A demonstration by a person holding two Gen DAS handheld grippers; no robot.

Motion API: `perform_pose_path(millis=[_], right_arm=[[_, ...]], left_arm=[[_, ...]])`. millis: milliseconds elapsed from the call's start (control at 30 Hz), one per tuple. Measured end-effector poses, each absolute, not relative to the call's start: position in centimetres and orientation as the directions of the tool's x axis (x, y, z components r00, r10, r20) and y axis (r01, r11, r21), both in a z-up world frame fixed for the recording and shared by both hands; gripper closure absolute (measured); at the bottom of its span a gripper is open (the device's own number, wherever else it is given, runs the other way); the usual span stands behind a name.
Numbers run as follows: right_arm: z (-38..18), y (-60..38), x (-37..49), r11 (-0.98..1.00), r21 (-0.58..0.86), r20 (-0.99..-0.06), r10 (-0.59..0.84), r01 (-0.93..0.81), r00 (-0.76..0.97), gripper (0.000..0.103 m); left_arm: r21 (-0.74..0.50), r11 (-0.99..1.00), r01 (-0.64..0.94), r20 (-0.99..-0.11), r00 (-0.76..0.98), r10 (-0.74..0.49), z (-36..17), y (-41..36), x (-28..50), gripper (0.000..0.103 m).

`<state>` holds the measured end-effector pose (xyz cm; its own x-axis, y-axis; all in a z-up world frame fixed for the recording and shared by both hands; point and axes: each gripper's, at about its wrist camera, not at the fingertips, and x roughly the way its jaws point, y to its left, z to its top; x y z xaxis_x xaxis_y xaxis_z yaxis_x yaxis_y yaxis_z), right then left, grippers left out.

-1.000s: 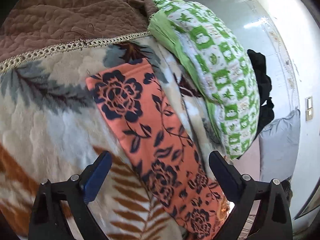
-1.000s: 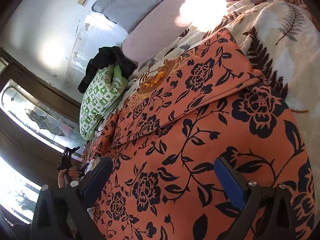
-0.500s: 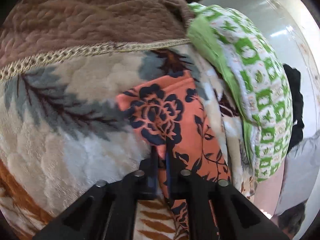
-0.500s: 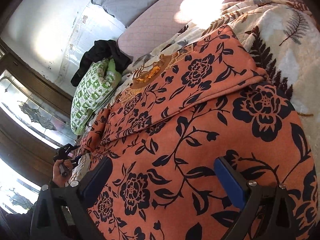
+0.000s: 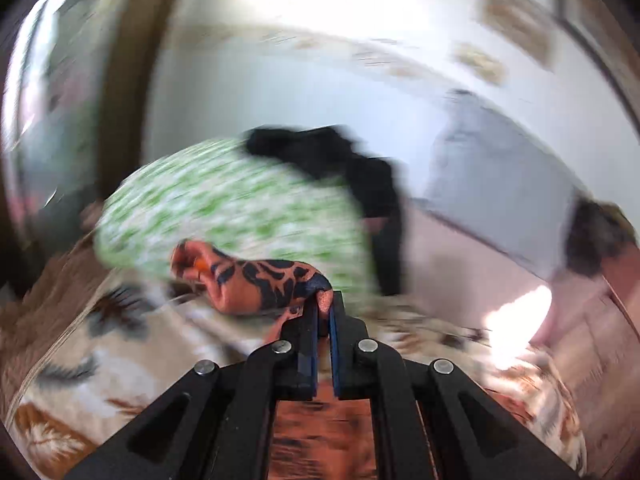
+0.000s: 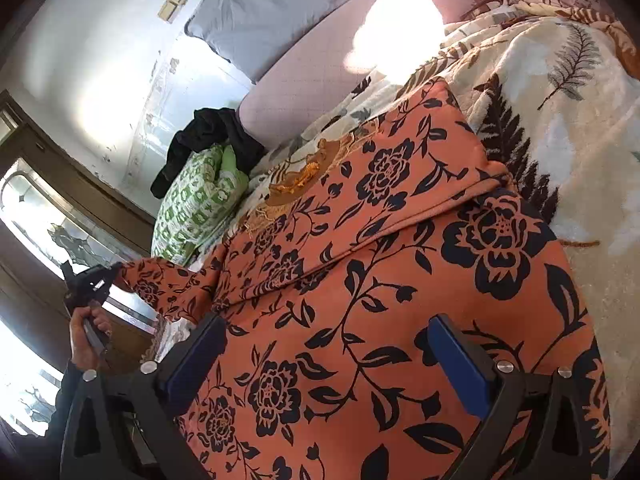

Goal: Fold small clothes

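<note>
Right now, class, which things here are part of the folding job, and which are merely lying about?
In the job:
orange floral garment
left gripper, shut on the garment's end
right gripper, open over it

Lying about:
green patterned pillow
black clothing
leaf-print blanket
grey pillow

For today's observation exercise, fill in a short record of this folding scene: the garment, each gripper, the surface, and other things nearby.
garment: orange floral cloth, spread on the bed, one part already folded over
left gripper: shut on a corner of the cloth, lifted off the bed
right gripper: open, over the cloth
surface: leaf-print blanket
nearby: green pillow, black clothing, grey pillow
left view: blurred
</note>
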<state>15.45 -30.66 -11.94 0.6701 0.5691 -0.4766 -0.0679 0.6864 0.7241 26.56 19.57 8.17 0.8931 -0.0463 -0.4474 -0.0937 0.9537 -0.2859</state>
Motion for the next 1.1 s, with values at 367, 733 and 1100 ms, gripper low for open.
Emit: perform_pose_path(millis=[367,733,1100], right_arm=[[-10.8,-37.6,12.7,0.593,0.805,-0.364,0.495,-0.001,0.789,0.000],[-10.1,-38.5,13.4,0.557,0.831,-0.358,0.526,0.006,0.772,0.000],[-13.5,-35.1,26.0,0.429,0.866,-0.486,0.604,0.256,0.631,0.007]], left_arm=[[-0.156,0.916,0.370,-0.727,0.584,-0.360,-3.4,-12.3,30.0,0.051],[-0.061,0.988,0.141,-0.754,0.643,-0.138,-5.0,2.9,25.4,0.028],[-0.013,0.990,-0.138,-0.794,0.604,0.074,-11.3,15.1,25.4,0.028]])
